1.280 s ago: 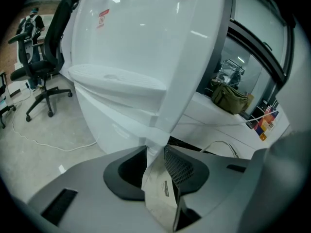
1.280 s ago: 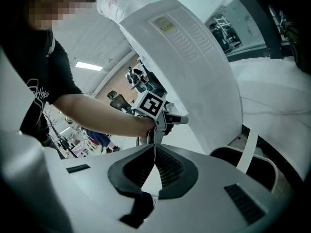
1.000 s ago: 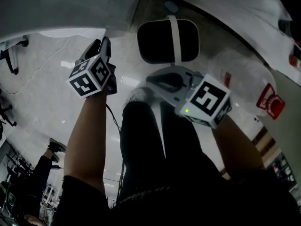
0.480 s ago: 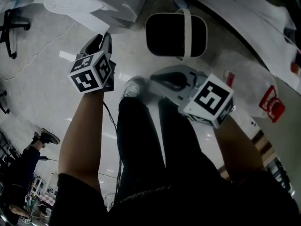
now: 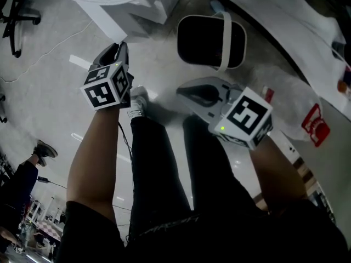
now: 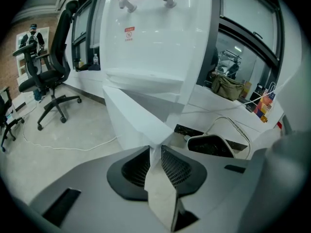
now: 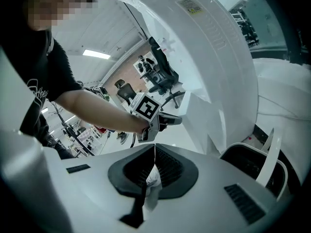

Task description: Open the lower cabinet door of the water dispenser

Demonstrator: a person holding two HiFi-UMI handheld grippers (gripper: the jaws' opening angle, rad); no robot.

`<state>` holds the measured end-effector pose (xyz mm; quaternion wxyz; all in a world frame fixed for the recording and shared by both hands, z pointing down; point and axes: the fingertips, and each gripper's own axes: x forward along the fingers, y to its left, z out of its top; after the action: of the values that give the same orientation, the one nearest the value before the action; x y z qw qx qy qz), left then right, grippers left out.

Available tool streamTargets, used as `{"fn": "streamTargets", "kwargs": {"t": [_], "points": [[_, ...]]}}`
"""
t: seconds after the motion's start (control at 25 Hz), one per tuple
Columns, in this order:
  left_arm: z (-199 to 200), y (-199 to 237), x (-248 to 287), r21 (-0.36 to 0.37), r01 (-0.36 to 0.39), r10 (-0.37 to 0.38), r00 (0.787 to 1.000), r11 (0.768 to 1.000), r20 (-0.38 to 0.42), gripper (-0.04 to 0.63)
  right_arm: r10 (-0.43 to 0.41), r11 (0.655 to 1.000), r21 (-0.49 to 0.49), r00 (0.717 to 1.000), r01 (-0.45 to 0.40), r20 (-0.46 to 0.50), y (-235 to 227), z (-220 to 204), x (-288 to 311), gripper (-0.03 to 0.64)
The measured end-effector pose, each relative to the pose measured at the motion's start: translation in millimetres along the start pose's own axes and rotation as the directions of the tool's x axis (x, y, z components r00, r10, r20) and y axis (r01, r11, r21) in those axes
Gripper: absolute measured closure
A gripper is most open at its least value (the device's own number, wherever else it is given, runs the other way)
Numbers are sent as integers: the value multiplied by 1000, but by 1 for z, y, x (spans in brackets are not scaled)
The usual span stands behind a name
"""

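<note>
The white water dispenser (image 6: 160,33) fills the top of the left gripper view, and its lower cabinet door (image 6: 136,115) stands swung out toward me. My left gripper (image 6: 155,152) is at the door's lower corner. Its jaws are closing, with a narrow gap still between them and the corner's tip in that gap. In the head view the left gripper (image 5: 115,51) points up at the dispenser (image 5: 137,1). My right gripper (image 5: 184,92) hangs apart at the centre right, jaws shut with nothing between them, and the right gripper (image 7: 154,152) faces the dispenser's side (image 7: 218,57).
A black bin with a white handle (image 5: 211,40) stands on the floor right of the dispenser. An office chair (image 6: 51,76) and a floor cable (image 6: 58,147) lie to the left. My legs and a shoe (image 5: 137,103) are below the grippers. A red-and-white bag (image 5: 315,122) sits right.
The dispenser's white door panel and the bin have slid further into the head view. My left gripper has shifted along the floor with them; the right gripper has barely moved.
</note>
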<state>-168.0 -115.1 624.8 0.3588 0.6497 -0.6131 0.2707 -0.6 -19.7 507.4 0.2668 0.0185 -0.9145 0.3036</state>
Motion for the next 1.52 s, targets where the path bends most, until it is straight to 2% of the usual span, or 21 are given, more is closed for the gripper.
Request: {"fn": "streamTargets", "kwargs": {"t": [0.2,1.0,1.52], "points": [[-8,13,-8,4,-8,8,1000,1000,1,522,7,1000,-18,1000,-7,-6,6,1,8,601],[-34,79,-35,107,28,-24,999,994,-46,522,-9,1000,-25,1000,8,-20,40,22,67,601],[-42,117,-46,181,121,-105,990,976,-92,522,-18,1000,-4,999,18,-33,60,36,110,601]]}}
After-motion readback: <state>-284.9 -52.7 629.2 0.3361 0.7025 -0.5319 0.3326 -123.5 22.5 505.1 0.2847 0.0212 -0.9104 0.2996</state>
